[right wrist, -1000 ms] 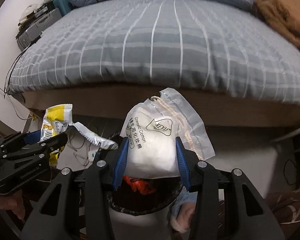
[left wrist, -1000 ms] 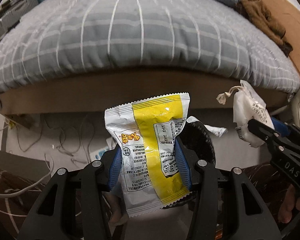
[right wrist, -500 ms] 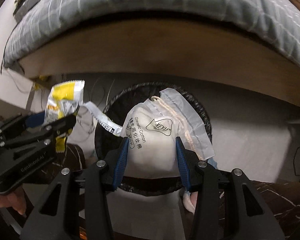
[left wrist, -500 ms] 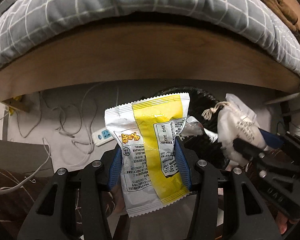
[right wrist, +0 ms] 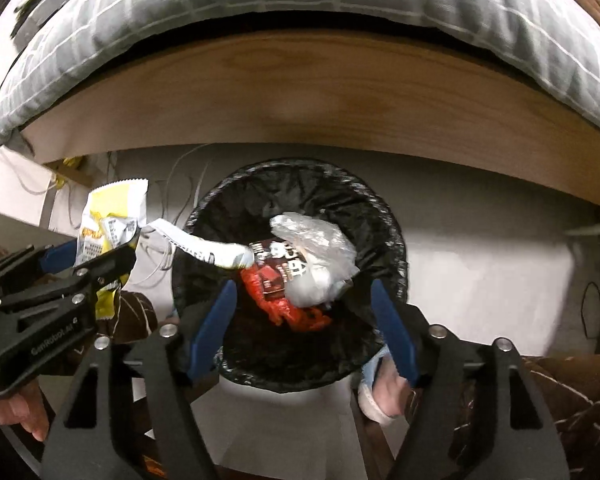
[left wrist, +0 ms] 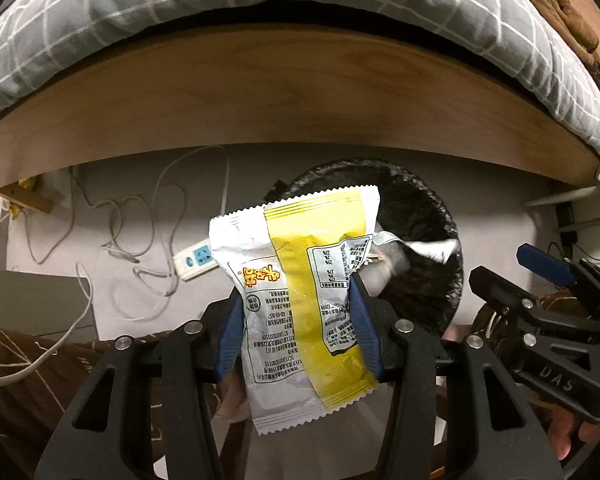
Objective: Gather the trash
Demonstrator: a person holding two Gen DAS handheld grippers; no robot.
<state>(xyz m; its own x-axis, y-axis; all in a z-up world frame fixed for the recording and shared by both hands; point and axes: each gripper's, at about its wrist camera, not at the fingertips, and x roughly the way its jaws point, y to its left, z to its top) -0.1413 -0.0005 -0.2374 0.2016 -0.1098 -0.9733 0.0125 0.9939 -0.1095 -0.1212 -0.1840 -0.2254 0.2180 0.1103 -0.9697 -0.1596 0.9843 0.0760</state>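
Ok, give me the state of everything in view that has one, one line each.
Left hand-held gripper: shut on the snack wrapper.
Snack wrapper: held upright, above the floor beside the bin.
Right hand-held gripper: jaws opening, nothing between them.
Cotton pad bag: released, inside the bin.
Trash bin: black liner, open, holding red trash.
Power strip: on the floor, a cable running from it.

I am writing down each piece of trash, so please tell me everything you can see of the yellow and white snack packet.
The snack packet is a crinkled foil-like pouch, white with a broad yellow band, black printed text panels and orange characters. Its ends are zigzag-cut and it looks flat, probably empty. It stands roughly upright, slightly tilted, pinched at its middle between the blue fingers of the left gripper. It hangs in the air just left of the black-lined bin, not yet over it, and a silvery wrapper strip reaches from it toward the bin.
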